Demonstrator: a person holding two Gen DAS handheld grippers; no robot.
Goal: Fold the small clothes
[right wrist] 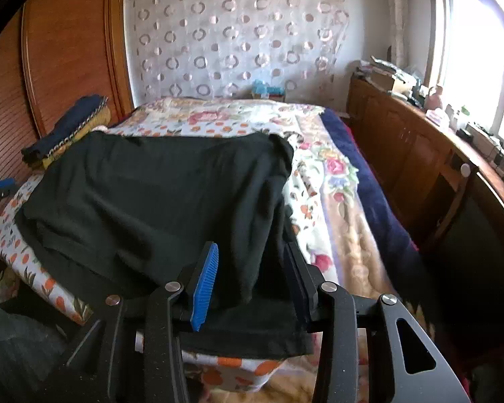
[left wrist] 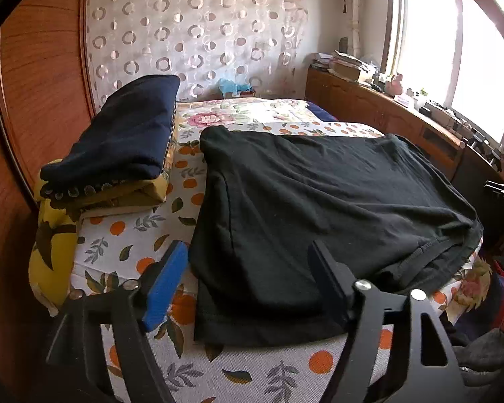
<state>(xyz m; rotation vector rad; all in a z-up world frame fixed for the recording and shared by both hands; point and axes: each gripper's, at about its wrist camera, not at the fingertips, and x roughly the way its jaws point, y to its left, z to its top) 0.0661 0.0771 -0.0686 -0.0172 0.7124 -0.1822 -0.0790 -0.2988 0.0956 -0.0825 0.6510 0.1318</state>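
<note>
From the left wrist camera, the black cotton garment (left wrist: pixel 319 208) lies spread across the orange-and-leaf printed bed sheet (left wrist: pixel 124 245), its near hem reaching almost to the foot edge of the bed, which is probably why both tools sit at that end. The left gripper (left wrist: pixel 248 268) has its jaws spread wide, the blue ribbed pad (left wrist: pixel 166 285) over bare sheet just beside the garment's left edge and the black finger (left wrist: pixel 329 278) over the cloth itself. Nothing is pinched between them; it looks placed to straddle that near left corner before closing. On the far left a folded dark navy cloth (left wrist: pixel 124 134) rests on top of a folded yellow patterned blanket (left wrist: pixel 94 198), stacked against the wooden wardrobe (left wrist: pixel 40 67), apparently out of the working area.

From the right wrist camera, the same garment (right wrist: pixel 158 194) fills the near bed, and its right near corner drapes down between the fingers of the right gripper (right wrist: pixel 252 278). The jaws stand open, with cloth lying slack in the gap and the blue pad (right wrist: pixel 205 288) to its left, so I judge it is about to grip rather than already holding. A flowered quilt (right wrist: pixel 332 174) lies to the right, beside the wooden cabinet (right wrist: pixel 403 154) under the window.
</note>
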